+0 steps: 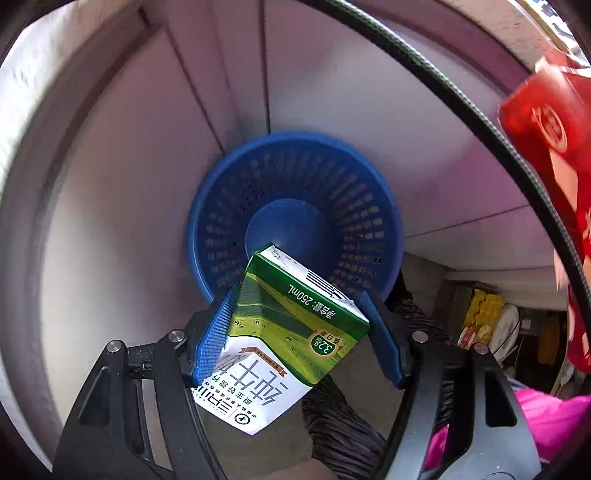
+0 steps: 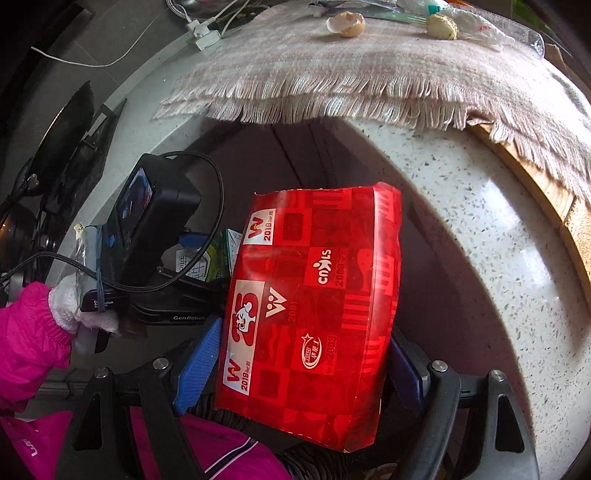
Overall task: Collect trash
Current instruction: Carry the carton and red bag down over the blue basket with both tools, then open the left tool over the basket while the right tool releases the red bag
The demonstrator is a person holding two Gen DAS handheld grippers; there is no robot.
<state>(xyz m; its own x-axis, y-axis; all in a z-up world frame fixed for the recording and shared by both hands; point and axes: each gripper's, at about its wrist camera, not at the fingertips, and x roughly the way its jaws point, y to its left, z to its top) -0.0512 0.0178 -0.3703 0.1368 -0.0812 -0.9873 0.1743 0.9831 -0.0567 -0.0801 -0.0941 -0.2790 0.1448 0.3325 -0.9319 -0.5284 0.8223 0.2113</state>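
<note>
Left wrist view first: nearest to me, my left gripper point(image 1: 295, 328) is clamped on a green-and-white milk carton point(image 1: 284, 343), the blue pads point(image 1: 214, 332) pressing its two narrow sides so it rides tilted, top corner pointing away. I judge I hold it that way because straight beyond it sits the blue basket point(image 1: 295, 218), mouth open toward the camera and nothing visible inside, so the carton is lined up over its opening, ready to drop. Past the basket I see only pale tiled floor point(image 1: 369, 110). Over on the right wrist view, my right gripper point(image 2: 303, 354) is closed on a red packet point(image 2: 314, 299), squeezed across its width and held upright, clear of the speckled counter point(image 2: 480, 236) behind it; it looks flat and light, so I'd guess it is waiting its turn for the basket. Farther off, on the fringed cloth point(image 2: 369, 66), an eggshell point(image 2: 347, 24) and a pale round scrap point(image 2: 441, 26) lie apart, likely trash not yet collected.
</note>
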